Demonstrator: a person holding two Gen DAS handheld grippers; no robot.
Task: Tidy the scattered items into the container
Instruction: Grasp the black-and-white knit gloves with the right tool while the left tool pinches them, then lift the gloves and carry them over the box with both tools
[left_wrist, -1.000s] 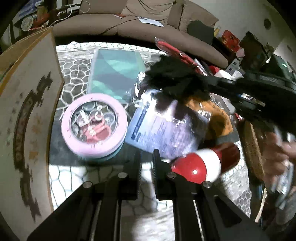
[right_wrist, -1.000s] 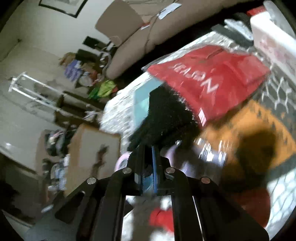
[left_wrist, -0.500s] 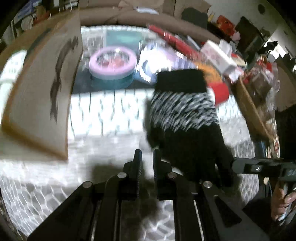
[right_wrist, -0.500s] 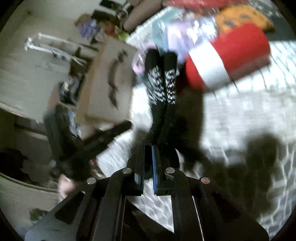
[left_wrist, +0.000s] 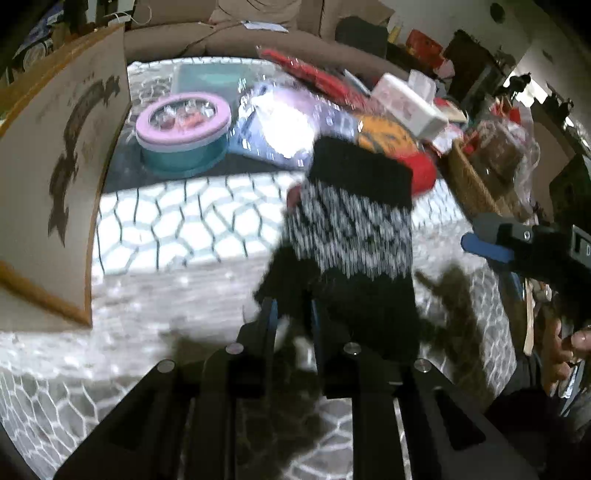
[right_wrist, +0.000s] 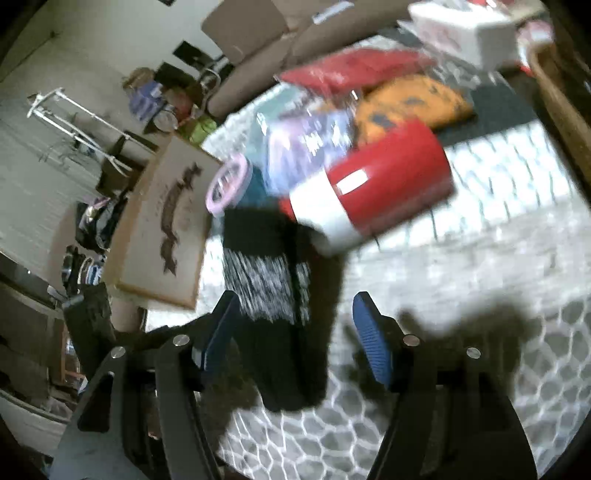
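Right gripper (right_wrist: 295, 339) jaws opening, spread wide, black-and-white patterned glove (right_wrist: 273, 295) between them but pads clear of it; glove lies on the honeycomb-pattern tabletop (right_wrist: 480, 280), just in front of the red-and-white can (right_wrist: 384, 184). Left gripper (left_wrist: 291, 321) jaws opening, narrow gap, glove's near edge (left_wrist: 351, 251) at the tips, grip unclear; cardboard box (left_wrist: 62, 177) at left.

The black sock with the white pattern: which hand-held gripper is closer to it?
Right hand-held gripper: the sock lies between its opening jaws, no pad pressing it. The left hand-held gripper sits at the sock's lower edge, jaws opening slightly.
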